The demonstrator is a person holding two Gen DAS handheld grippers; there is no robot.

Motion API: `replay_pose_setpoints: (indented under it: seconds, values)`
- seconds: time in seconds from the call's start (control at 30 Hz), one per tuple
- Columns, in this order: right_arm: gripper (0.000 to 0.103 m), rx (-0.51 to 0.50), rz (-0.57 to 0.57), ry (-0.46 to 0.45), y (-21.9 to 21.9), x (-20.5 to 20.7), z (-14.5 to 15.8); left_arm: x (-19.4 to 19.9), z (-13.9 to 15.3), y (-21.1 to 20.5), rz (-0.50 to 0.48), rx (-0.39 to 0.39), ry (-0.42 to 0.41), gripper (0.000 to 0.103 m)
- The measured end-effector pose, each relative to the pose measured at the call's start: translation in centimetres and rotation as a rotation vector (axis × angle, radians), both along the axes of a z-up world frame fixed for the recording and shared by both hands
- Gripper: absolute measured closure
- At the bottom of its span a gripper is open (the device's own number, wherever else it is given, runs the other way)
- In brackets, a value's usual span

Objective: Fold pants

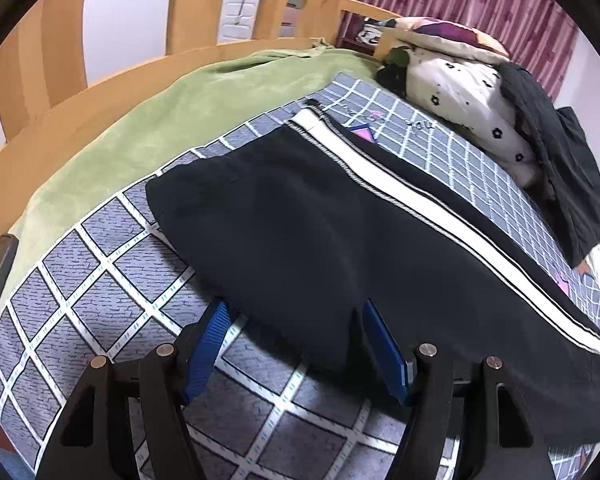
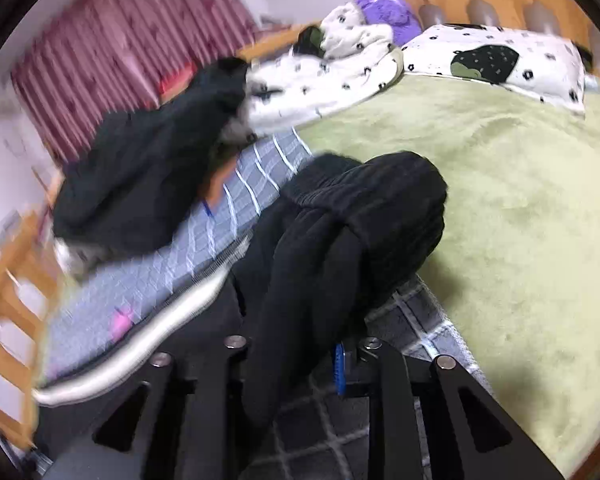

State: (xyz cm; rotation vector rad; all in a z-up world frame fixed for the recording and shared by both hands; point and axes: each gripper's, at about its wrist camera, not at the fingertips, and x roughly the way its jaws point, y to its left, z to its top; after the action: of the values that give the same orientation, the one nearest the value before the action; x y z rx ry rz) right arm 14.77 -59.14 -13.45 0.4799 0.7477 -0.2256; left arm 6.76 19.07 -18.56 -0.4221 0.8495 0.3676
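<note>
Gridded grey bedcover, fuzzy green blanket; soft black pants

We see only our two tools. Left hand-held gripper: matte black arms with triangular cut-outs, four round silver pivot pins, blue ribbed pads on both fingers. Right hand-held gripper: same black linkage, same cut-outs, four silver pins, a sliver of one blue pad showing. No sleeve, cable or marking of ours in view.
</note>
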Motion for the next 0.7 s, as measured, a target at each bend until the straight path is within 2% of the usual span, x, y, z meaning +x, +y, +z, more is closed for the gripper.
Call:
replay_pose_setpoints:
  seconds: [0.03, 0.13, 0.17, 0.23, 0.27, 0.3, 0.37, 0.43, 0.57, 0.7]
  values:
    - [0.075, -0.044, 0.022, 0.064, 0.5, -0.2, -0.6, 0.2, -0.3, 0.2, 0.012, 0.005, 0.010, 0.036]
    - [0.071, -0.064, 0.045, 0.186, 0.7, -1.9, -2.7, 0.9, -0.8, 0.9, 0.052, 0.010, 0.008, 0.036]
    - [0.069, -0.069, 0.036, 0.196, 0.6, -3.1, -3.0, 1.2, -0.7, 1.2, 0.064, 0.015, 0.002, 0.036]
    - [0.056, -0.084, 0.001, 0.185, 0.6, -5.8, -2.4, 2.2, -0.8, 1.8, 0.078, 0.027, 0.014, 0.036]
    - [0.054, -0.090, -0.013, 0.178, 0.4, -6.6, -2.1, 2.5, -0.8, 2.1, 0.081, 0.022, 0.014, 0.038]
    - [0.054, -0.100, -0.029, 0.170, 0.4, -7.5, -1.6, 2.8, -0.8, 2.5, 0.086, 0.013, 0.011, 0.045]
    - [0.054, -0.135, -0.050, 0.180, 1.2, -8.5, -0.2, 3.2, -0.7, 3.2, 0.098, 0.019, 0.004, 0.084]
    - [0.054, -0.181, -0.061, 0.186, 2.8, -8.9, 1.4, 3.0, 0.0, 3.9, 0.071, 0.023, -0.030, 0.090]
    - [0.054, -0.250, -0.039, 0.158, 7.3, -8.7, 4.8, 2.5, 1.6, 4.1, 0.035, 0.061, -0.082, 0.090]
    - [0.049, -0.290, 0.021, 0.120, 12.6, -6.8, 7.0, 2.5, 1.0, 4.1, 0.021, 0.051, -0.013, 0.085]
